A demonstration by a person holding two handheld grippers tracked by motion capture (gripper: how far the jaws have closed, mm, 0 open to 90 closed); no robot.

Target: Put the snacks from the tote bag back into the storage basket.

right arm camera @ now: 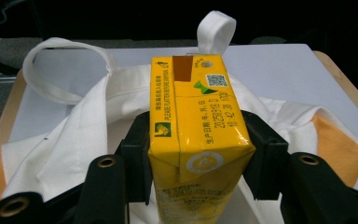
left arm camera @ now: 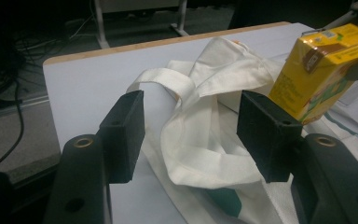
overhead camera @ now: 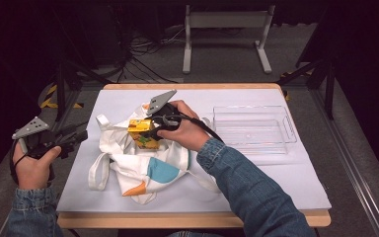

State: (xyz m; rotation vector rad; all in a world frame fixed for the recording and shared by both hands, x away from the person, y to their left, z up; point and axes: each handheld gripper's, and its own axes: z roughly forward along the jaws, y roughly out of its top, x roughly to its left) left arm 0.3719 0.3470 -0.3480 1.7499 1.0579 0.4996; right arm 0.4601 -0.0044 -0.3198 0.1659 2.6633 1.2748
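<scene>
A white-covered tabletop carries a crumpled white tote bag and, at right, a clear tray. Above the bag, the right tongs clamp a yellow carton, its printed top readable up close; the left tongs gape empty.

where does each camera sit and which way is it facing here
High view: above the person's side, looking forward and down on the white-covered table; both forearms, left gripper and right gripper show.
Left gripper view: rides the left gripper, looking between open jaws at the white cloth tote bag.
Right gripper view: rides the right gripper, jaws clamping the yellow drink carton.
All three share bag and carton.
</scene>
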